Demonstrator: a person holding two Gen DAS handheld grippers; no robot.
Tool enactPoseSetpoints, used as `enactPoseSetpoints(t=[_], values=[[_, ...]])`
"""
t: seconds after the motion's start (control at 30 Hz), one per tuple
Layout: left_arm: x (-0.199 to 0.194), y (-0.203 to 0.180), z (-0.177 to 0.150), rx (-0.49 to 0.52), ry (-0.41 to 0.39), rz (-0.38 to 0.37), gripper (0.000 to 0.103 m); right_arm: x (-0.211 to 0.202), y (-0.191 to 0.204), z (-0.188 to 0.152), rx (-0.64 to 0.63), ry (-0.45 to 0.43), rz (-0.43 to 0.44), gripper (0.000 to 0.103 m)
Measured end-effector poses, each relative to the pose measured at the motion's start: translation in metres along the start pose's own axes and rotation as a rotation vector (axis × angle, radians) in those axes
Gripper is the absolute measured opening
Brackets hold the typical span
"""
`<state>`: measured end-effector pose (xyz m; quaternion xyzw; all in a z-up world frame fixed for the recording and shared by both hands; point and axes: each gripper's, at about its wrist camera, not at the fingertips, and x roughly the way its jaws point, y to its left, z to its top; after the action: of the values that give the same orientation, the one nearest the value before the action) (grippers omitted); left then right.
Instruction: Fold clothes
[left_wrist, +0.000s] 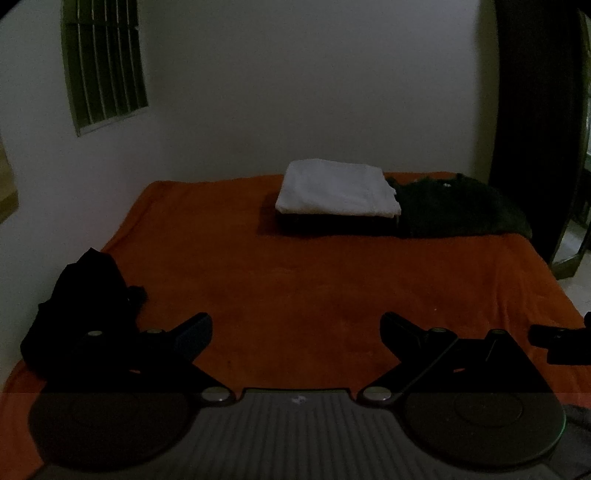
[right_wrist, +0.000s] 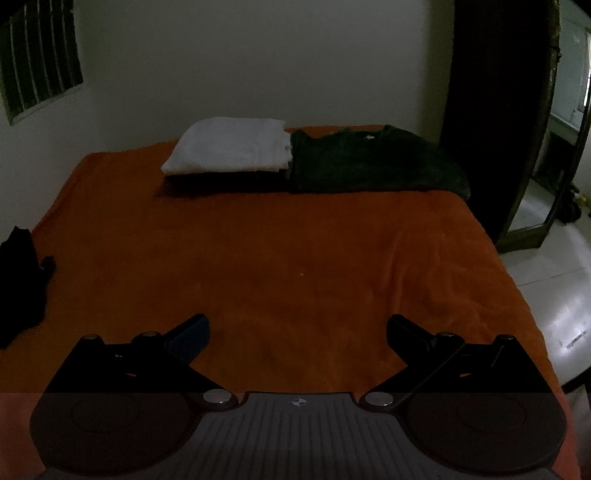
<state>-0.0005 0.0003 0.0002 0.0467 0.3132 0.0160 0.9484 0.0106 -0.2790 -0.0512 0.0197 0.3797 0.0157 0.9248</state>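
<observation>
A folded white cloth (left_wrist: 338, 188) (right_wrist: 231, 146) lies on a dark stack at the far end of the orange bed (left_wrist: 295, 288) (right_wrist: 280, 258). Beside it on the right lies a dark green garment (left_wrist: 458, 210) (right_wrist: 369, 162). A crumpled black garment (left_wrist: 81, 295) (right_wrist: 18, 280) sits at the bed's left edge. My left gripper (left_wrist: 295, 328) hovers open over the near part of the bed, its left finger close to the black garment. My right gripper (right_wrist: 297, 330) is open over bare bedding, holding nothing. Its tip (left_wrist: 554, 339) shows at the right edge of the left wrist view.
A white wall stands behind the bed, with a barred window (left_wrist: 105, 62) (right_wrist: 37, 59) at the left. A dark tall wardrobe or door (left_wrist: 532, 129) (right_wrist: 495, 110) stands to the right of the bed. Pale tiled floor (right_wrist: 554, 295) lies beyond the bed's right edge.
</observation>
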Motion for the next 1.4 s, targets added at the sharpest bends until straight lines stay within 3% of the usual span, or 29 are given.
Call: enactPoseSetpoints(t=[0.5, 1.13, 1.4], values=[[0.005, -0.007, -0.013, 0.004, -0.001, 0.0, 0.103, 0.003, 0.004, -0.001, 0.012, -0.013, -0.001, 0.103], [0.002, -0.01, -0.009, 0.014, 0.009, -0.016, 0.103, -0.003, 0.007, -0.022, 0.037, -0.022, -0.004, 0.103], [0.002, -0.009, -0.006, 0.009, 0.018, -0.016, 0.103, 0.0, 0.011, -0.014, 0.041, -0.013, -0.009, 0.103]])
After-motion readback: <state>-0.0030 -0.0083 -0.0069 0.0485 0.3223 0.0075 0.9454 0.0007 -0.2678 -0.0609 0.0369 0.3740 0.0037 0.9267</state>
